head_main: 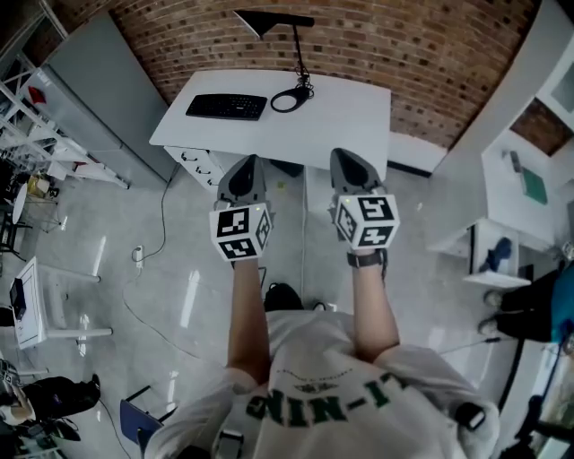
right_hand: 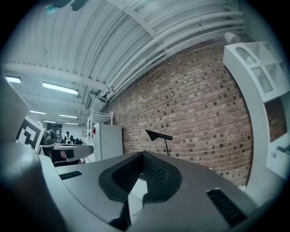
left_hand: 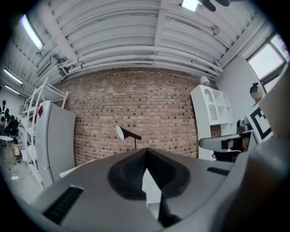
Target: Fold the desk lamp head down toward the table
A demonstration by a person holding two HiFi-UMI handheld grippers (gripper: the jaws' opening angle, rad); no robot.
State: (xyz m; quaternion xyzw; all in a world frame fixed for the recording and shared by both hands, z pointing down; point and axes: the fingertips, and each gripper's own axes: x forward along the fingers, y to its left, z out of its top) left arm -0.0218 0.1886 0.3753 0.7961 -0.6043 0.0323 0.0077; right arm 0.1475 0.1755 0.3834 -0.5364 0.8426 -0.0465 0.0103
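**Far across the floor, lamp head up high**

At the back of the white bench [head_main: 350,116], close to the brick wall [head_main: 404,45]: desk lamp [head_main: 299,49] with a thin black pole standing straight up. Round ring base [head_main: 289,100] flat on the bench top. Dark lamp head [head_main: 269,20] sticking out sideways at the very top, high over the bench. Just beside the ring base, on its left in the head view — a black keyboard [head_main: 227,106]. Under the bench at the left, white drawers [head_main: 202,163].

Out in front of the person, over the grey floor [head_main: 179,269] and well apart from the bench: left tongs [head_main: 251,161] and right tongs [head_main: 343,154], side by side, both held level and pointing at the bench. Pressed together at the tips, both pairs, with nothing between. Touching no thing at all.

Past the closed tips in the left gripper view [left_hand: 146,149]: same lamp [left_hand: 129,134], small and far off, in front of the bricks, with a tall white shelf [left_hand: 210,118] off to the right. Past the closed tips in the right gripper view [right_hand: 141,154] — lamp again [right_hand: 158,135], a little to the right, head up and pole straight.
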